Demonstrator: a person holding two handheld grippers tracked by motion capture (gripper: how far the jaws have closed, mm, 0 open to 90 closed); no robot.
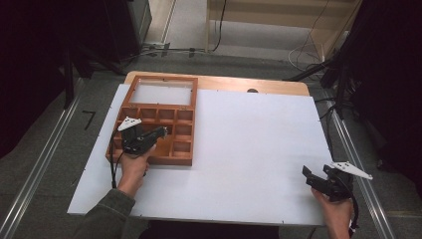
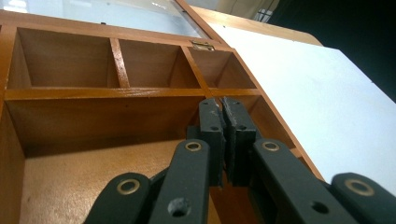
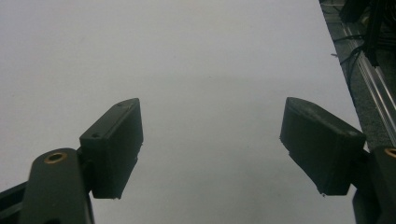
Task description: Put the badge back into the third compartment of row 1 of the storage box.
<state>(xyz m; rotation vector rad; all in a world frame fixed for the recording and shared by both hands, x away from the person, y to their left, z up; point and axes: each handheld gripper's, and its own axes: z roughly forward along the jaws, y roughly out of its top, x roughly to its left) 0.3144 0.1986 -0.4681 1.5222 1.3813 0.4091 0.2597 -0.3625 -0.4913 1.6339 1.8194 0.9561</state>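
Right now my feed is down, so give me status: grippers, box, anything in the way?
Left gripper shut, empty, over wooden compartment box. Right gripper open over white board. Box lid open, visible compartments empty. Nothing in the way.

Left tongs (image 2: 225, 140) jaws pressed together, empty; right tongs (image 3: 210, 144) jaws spread wide, empty.
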